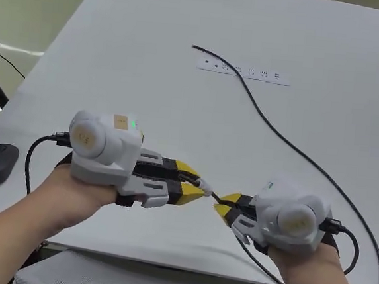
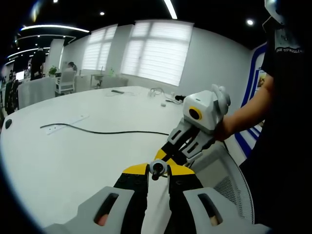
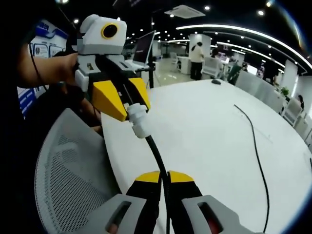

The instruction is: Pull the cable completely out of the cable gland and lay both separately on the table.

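Above table (image 1: 148, 78), left claw (image 2: 157, 170) clamps gland (image 3: 138, 121), right claw (image 3: 165, 178) clamps cable (image 3: 157, 152).

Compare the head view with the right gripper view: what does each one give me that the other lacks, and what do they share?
Particular to the head view: the power strip and the body of the right tool in the hand. Particular to the right gripper view: a screen and ceiling lights beyond the table. Shared: the left tool shut on the white cable gland, the right tool shut on the black cable, and the white table.
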A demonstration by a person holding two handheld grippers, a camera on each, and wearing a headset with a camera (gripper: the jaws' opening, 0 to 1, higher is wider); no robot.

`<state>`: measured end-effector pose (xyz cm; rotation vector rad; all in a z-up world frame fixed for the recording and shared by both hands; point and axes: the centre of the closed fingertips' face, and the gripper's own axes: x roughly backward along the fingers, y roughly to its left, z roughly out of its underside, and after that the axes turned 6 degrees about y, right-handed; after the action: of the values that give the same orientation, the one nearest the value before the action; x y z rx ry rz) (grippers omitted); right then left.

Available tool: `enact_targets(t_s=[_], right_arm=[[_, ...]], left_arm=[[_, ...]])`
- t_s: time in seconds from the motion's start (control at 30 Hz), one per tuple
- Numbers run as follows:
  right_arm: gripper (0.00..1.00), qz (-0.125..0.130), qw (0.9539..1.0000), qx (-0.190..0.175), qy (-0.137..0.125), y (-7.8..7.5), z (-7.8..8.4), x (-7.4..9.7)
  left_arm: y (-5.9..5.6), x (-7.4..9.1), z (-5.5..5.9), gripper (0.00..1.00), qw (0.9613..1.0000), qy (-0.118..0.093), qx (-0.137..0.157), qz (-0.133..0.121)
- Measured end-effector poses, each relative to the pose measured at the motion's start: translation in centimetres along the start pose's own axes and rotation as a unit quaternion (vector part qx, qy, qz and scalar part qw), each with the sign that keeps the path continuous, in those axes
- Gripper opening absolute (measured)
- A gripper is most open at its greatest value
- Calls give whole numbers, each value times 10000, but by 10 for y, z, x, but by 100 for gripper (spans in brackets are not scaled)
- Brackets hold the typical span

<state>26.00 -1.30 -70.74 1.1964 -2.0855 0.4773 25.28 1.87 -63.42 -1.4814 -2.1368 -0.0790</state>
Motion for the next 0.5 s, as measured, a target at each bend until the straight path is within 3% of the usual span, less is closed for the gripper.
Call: enact_targets(t_s=[0.5], right_arm=[[0, 162, 9975, -632, 284, -21, 31, 4]], left_arm=[[-1, -3, 3, 15, 10000, 45, 18, 34]])
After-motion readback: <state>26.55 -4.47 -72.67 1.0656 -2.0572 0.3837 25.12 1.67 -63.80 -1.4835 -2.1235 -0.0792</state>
